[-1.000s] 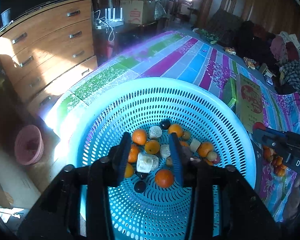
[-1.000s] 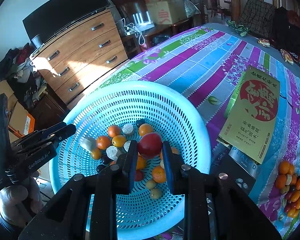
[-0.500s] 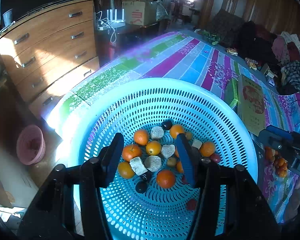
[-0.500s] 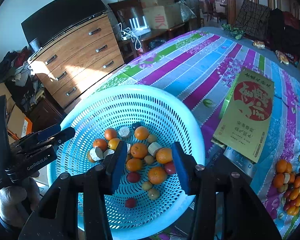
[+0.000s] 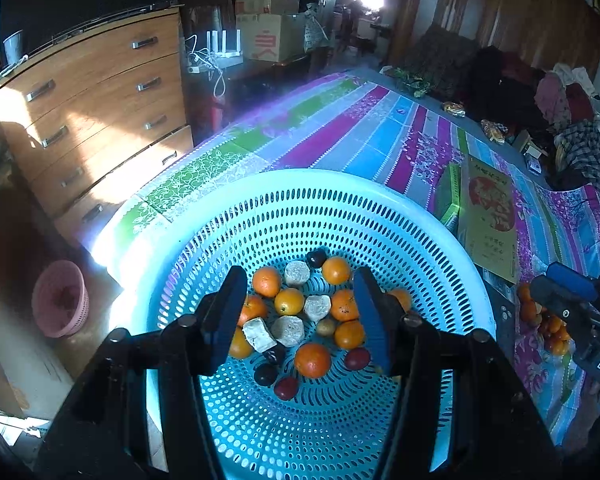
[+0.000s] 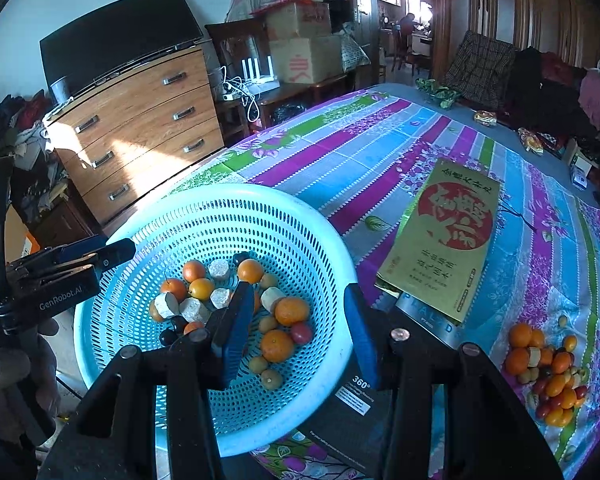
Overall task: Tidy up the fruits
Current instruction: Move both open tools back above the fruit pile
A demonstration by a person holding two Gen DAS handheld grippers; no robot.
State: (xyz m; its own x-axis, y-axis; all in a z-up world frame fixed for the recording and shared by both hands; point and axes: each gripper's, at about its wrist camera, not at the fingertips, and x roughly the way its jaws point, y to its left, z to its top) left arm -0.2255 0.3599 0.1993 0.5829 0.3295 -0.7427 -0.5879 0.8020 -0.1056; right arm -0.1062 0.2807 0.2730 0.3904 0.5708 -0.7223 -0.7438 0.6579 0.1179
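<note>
Both tongs stand apart and empty over the basket (image 6: 332,264): left tongs (image 5: 300,316), right tongs (image 6: 296,332). Next, carry the right tongs to the fruit pile (image 6: 548,376) on the table and pinch one piece gently.

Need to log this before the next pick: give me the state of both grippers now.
Left gripper: jaws open, holding nothing, above the basket.
Right gripper: jaws open, empty.

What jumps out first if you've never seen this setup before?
The big turquoise basket on the near end of the striped tablecloth, with oranges and other small fruit in its bottom. To its right lies a gold box with a red seal, and beyond that a loose fruit pile on the cloth.
</note>
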